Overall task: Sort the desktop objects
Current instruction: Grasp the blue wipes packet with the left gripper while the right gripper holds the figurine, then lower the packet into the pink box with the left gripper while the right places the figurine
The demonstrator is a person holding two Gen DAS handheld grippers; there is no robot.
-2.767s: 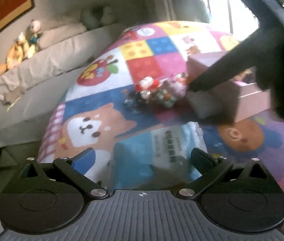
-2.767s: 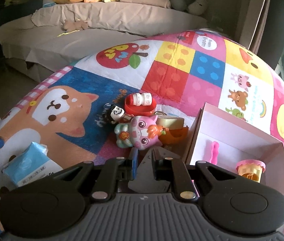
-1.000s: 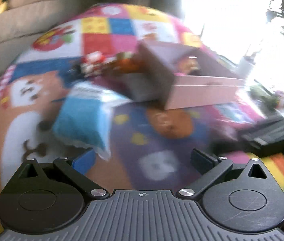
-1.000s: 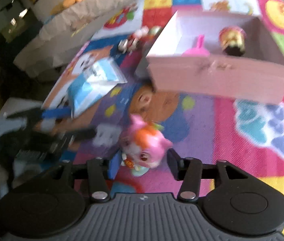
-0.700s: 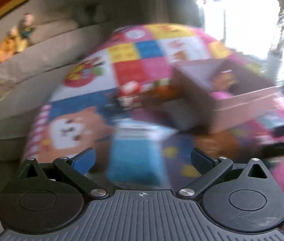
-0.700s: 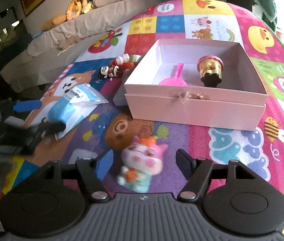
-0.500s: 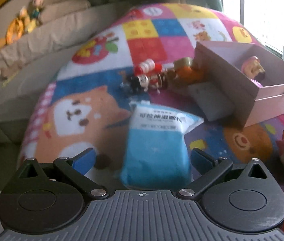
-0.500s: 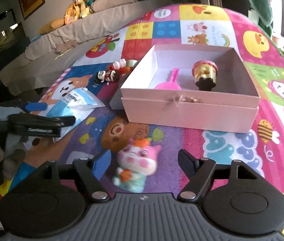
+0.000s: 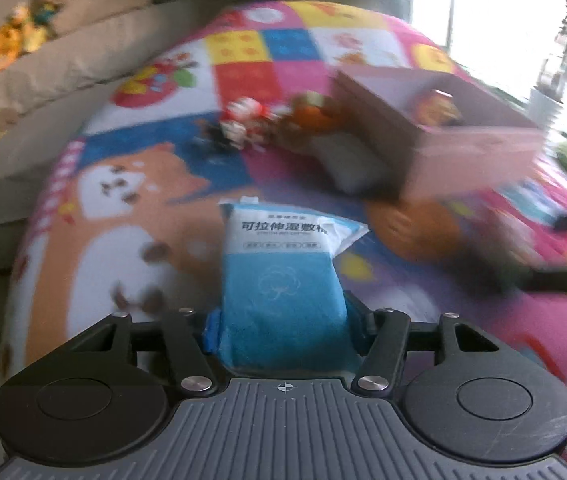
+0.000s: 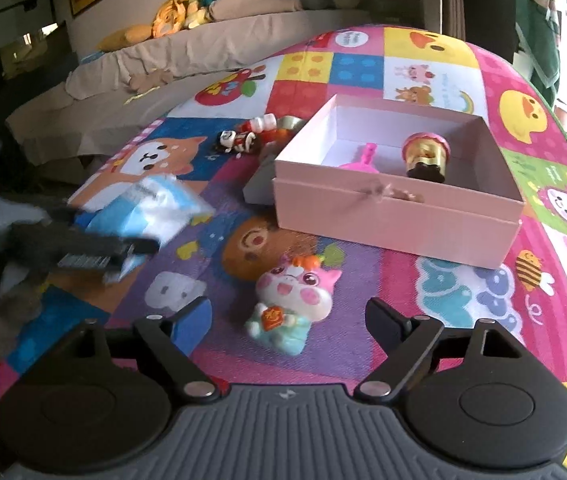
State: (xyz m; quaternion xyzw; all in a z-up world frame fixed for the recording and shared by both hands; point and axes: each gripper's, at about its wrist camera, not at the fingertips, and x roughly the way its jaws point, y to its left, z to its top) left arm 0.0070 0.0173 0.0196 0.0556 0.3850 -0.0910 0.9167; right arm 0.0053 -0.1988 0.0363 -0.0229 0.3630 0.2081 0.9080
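The left gripper (image 9: 283,330) pinches the blue packet (image 9: 281,280) (it looks squishy), so squeeze gently. The right gripper (image 10: 287,320) is spread wide around the pig toy (image 10: 293,304).

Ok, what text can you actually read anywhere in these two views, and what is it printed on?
"可拉伸湿敷棉": on the white top of the blue packet clamped in the left gripper.
Small line and four little boxes under it on the packet: too small to read.
Writing in the mat's pink-and-white squares: too blurred to read.
Pink box, pig toy, open right gripper: no readable text.
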